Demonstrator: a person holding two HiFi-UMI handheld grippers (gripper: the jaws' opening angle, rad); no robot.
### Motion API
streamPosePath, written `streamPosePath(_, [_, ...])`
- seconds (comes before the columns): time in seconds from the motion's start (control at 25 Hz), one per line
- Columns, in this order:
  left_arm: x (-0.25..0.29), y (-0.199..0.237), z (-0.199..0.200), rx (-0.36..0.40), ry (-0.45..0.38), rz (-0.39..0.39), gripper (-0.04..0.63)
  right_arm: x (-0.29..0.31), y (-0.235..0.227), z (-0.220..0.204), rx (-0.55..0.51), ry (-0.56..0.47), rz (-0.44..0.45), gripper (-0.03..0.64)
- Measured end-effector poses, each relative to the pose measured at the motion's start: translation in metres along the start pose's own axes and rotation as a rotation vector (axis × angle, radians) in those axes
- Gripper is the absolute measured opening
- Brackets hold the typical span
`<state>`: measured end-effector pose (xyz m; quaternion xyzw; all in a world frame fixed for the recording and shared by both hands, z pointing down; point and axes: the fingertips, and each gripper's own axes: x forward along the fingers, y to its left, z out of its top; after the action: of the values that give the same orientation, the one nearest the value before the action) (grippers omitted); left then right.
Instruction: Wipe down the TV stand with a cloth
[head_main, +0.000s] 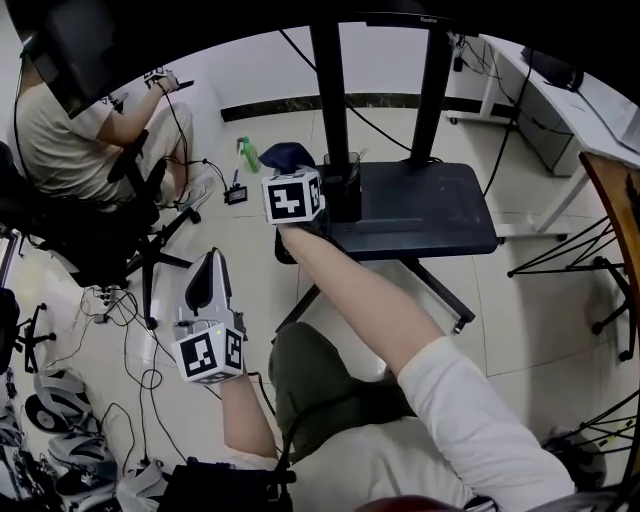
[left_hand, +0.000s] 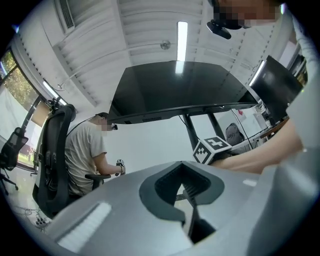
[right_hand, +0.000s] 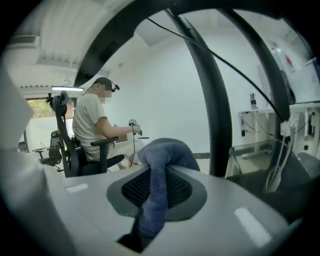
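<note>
one cloth (right_hand: 164, 154) in right tool (right_hand: 156, 192)

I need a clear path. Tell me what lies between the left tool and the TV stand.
Head view: bare floor tile, and the person's right forearm lying across the stretch toward the TV stand.

Head view looks steeply down on the TV stand (head_main: 420, 205); both gripper views sit low beside it, tilted upward — sharing the seated person (left_hand: 85, 155) left of it
</note>
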<state>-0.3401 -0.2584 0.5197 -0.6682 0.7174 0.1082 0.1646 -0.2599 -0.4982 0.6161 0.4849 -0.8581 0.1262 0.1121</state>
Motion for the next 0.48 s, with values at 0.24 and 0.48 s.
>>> streamPosePath(0.24, [0.002, 0.002, 0.005, -0.002, -0.026, -0.011, 0.241, -0.094, 0.047, -0.015, -0.047, -0.111, 0.183, 0.057])
streamPosePath(0.48, [0.007, -0.015, 0.0, 0.008, -0.035, -0.03, 0.241, -0.219, 0.042, -0.102, -0.158, -0.268, 0.349, 0.058])
